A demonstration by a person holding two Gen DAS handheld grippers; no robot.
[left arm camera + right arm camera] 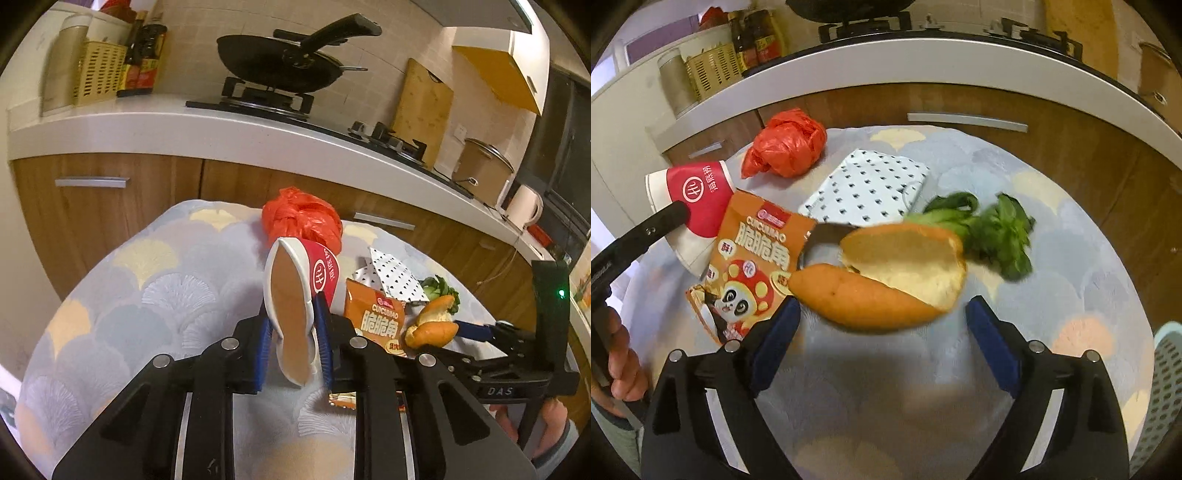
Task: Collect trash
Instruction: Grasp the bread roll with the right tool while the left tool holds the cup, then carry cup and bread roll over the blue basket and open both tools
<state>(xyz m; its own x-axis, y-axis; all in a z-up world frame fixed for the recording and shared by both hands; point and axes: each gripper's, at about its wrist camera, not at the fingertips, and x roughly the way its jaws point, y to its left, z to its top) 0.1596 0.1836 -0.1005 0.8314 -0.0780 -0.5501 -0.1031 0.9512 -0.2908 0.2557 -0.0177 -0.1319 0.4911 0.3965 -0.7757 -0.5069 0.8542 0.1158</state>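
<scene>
My left gripper (293, 345) is shut on a squashed red and white paper cup (295, 306), held over the round table; the cup also shows in the right wrist view (694, 206). My right gripper (882, 328) is open, its blue fingers either side of an orange peel (886, 277), apart from it. The peel also shows in the left wrist view (432, 325). An orange snack bag (750, 266), a crumpled red plastic bag (786, 147), a dotted paper wrapper (868, 188) and green leaves (993, 229) lie on the table.
The table has a pale scalloped cloth (129, 295). Behind it runs a kitchen counter (221, 129) with wooden cabinets, a stove with a black wok (280, 66), a cutting board and a pot. A light mesh basket (1167, 391) shows at the right edge.
</scene>
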